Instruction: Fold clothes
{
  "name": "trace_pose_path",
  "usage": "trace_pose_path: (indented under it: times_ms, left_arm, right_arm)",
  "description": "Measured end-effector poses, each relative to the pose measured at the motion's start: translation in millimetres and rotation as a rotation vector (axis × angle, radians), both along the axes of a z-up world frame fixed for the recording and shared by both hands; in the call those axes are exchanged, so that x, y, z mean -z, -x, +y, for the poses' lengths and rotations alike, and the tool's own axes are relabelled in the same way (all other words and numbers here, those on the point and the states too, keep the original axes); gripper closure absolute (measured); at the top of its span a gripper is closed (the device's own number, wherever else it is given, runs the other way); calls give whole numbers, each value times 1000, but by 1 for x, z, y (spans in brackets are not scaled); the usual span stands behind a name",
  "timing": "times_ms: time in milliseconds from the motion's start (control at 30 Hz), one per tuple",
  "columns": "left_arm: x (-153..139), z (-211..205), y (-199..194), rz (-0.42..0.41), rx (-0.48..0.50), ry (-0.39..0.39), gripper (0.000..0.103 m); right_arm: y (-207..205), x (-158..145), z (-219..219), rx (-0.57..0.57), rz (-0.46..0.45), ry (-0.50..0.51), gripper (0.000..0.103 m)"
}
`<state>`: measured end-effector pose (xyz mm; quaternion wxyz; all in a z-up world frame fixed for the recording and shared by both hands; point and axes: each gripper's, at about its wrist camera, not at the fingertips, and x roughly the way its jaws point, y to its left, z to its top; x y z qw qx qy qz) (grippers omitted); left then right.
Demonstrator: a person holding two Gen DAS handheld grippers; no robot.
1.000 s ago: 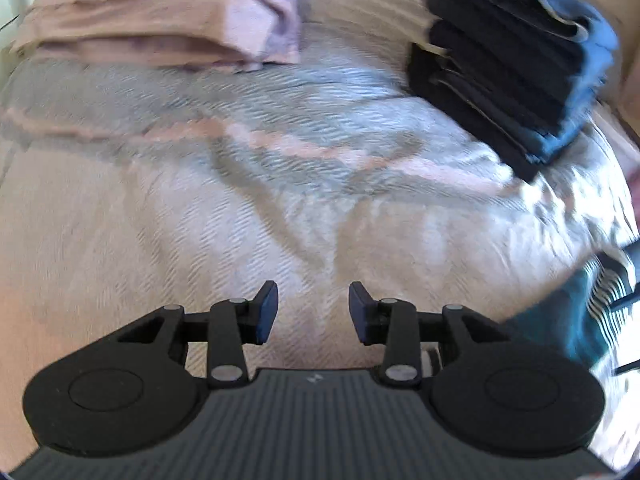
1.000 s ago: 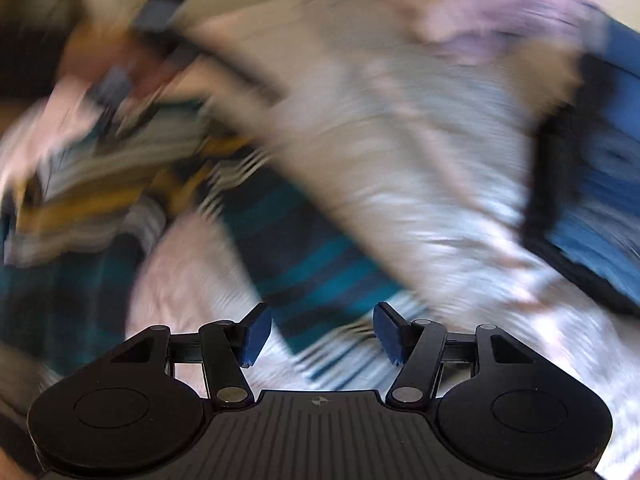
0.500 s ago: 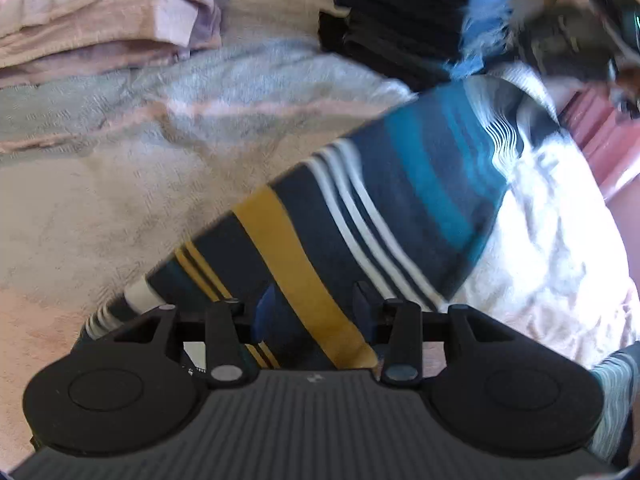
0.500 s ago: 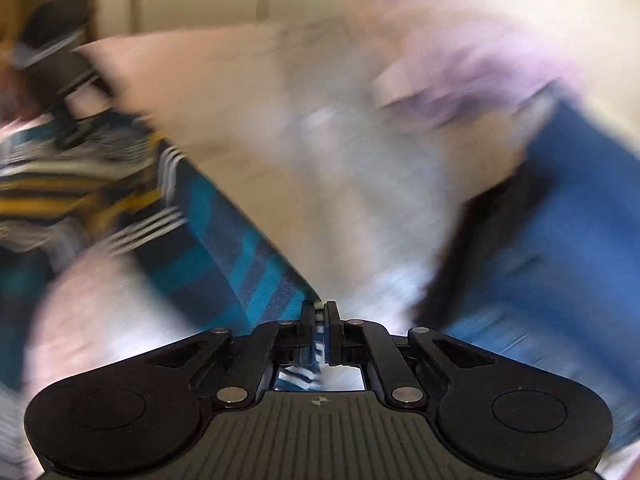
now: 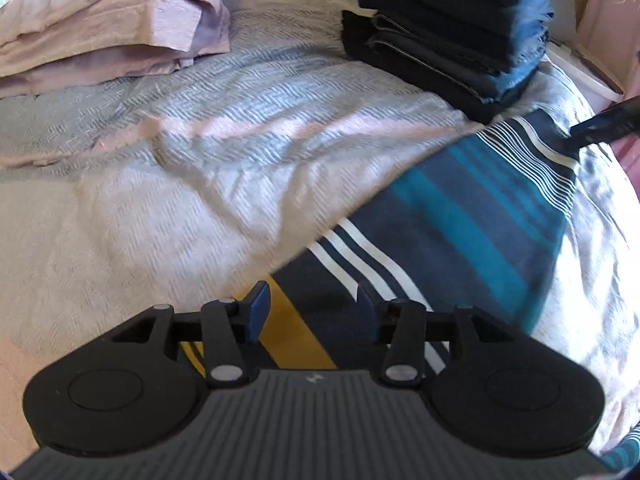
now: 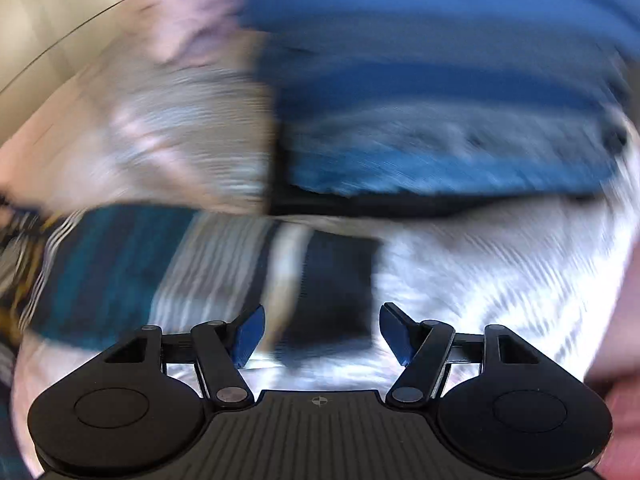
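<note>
While my left gripper [image 5: 310, 312] hangs over the bed [image 5: 168, 200], its jaws, just widening, stand apart above the striped shirt [image 5: 460, 216], which runs toward the stacked jeans [image 5: 448, 32] at the bed's far right corner. My right gripper [image 6: 322, 334], just reopened, stands spread over the blurred shirt's end [image 6: 328, 292].

Bed [image 5: 200, 184], striped garment [image 5: 460, 232], folded stacks [image 5: 448, 28]
</note>
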<state>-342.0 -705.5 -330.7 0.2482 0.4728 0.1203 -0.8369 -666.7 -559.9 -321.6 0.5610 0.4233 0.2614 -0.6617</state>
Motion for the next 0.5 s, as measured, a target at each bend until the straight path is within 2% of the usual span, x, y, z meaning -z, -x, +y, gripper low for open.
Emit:
trace_pose_path:
  times_ms: [133, 267, 433, 500]
  left_arm:
    - [-6, 34, -24, -15, -103, 0, 60]
    - [-19, 90, -72, -29, -272, -10, 59]
    - [-31, 174, -152, -121, -518, -31, 55]
    - [-36, 206, -187, -164, -614, -33, 53]
  right_arm:
    - [17, 8, -5, 41, 14, -55, 36]
    - [-4, -26, 0, -13, 86, 22, 36]
    - [-60, -49, 7, -161, -47, 61, 36]
    - [-96, -52, 9, -250, -94, 56, 36]
